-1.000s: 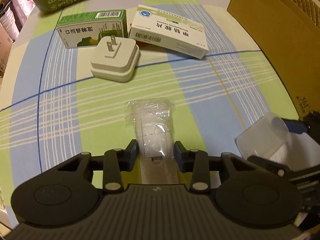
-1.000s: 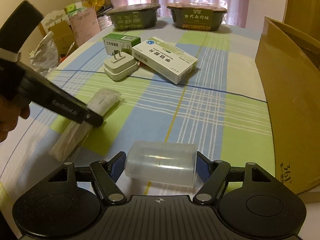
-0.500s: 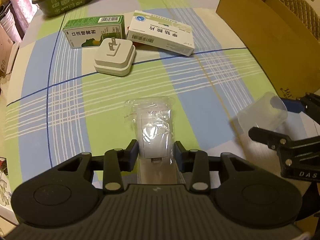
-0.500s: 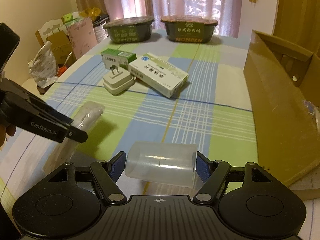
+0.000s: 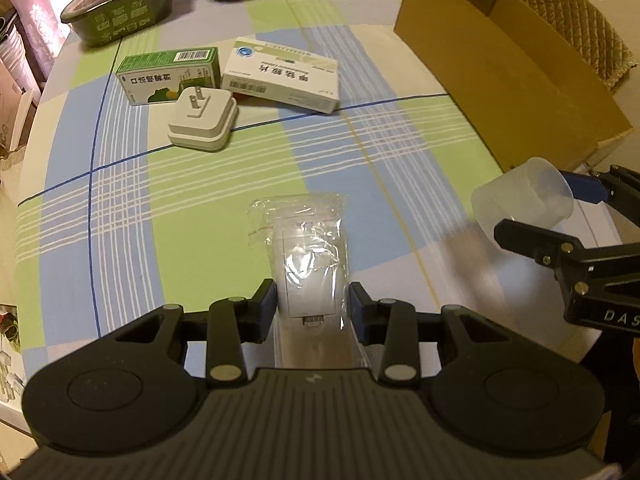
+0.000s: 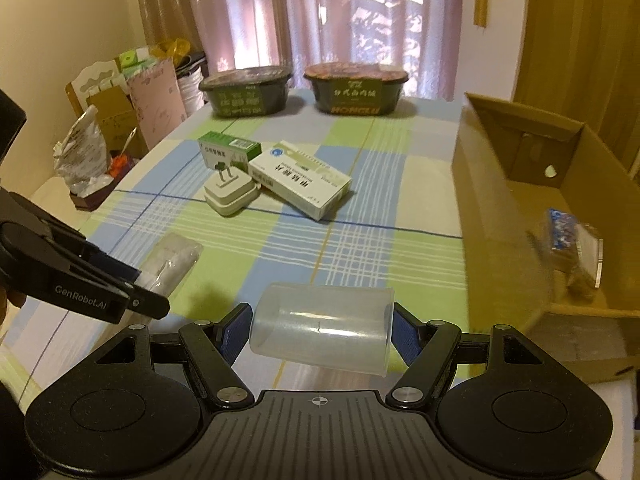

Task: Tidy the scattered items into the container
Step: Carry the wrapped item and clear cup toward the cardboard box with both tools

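My left gripper is shut on a clear plastic bag with a white card-like item inside, held above the checked tablecloth. My right gripper is shut on a clear plastic cup lying sideways between its blue pads; the cup also shows at the right of the left wrist view. The open cardboard box stands at the table's right side, with a small packet inside. A white plug adapter, a green box and a white medicine box lie mid-table.
Two dark instant-meal bowls stand at the far table edge before a curtain. Boxes and bags crowd the left beyond the table. A padded chair back sits behind the cardboard box.
Both grippers have risen from the table with their loads. The right one has lifted the cup and swung toward the cardboard box, whose inside now shows.
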